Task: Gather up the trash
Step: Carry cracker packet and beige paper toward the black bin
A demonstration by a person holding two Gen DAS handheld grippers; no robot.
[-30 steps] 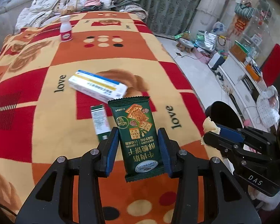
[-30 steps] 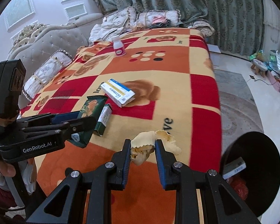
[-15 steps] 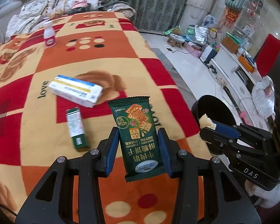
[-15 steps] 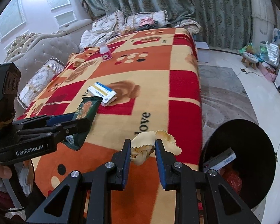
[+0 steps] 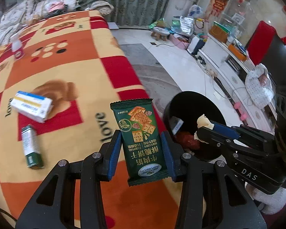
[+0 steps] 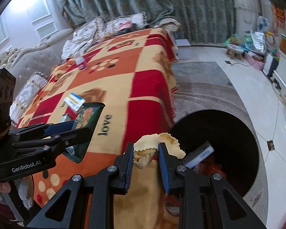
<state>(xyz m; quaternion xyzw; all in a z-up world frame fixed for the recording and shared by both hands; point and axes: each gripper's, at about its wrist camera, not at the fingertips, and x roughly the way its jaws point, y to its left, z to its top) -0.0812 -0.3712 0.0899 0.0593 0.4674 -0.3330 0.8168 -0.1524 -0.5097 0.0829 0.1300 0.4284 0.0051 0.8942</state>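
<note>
left hand-held gripper (image 5: 141, 148) clamping biscuit packet (image 5: 140, 139), right hand-held gripper (image 6: 145, 156) pinching tissue (image 6: 152, 148)

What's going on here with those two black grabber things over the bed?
A person is tidying trash off the blanket with a handheld gripper in each hand. The left gripper is clamped on a green biscuit packet; the right gripper is shut on a crumpled yellowish wrapper. Both are near the bed's edge, beside a black bin on the floor that already holds some trash. A white box, a small green box and a bottle lie on the blanket.
</note>
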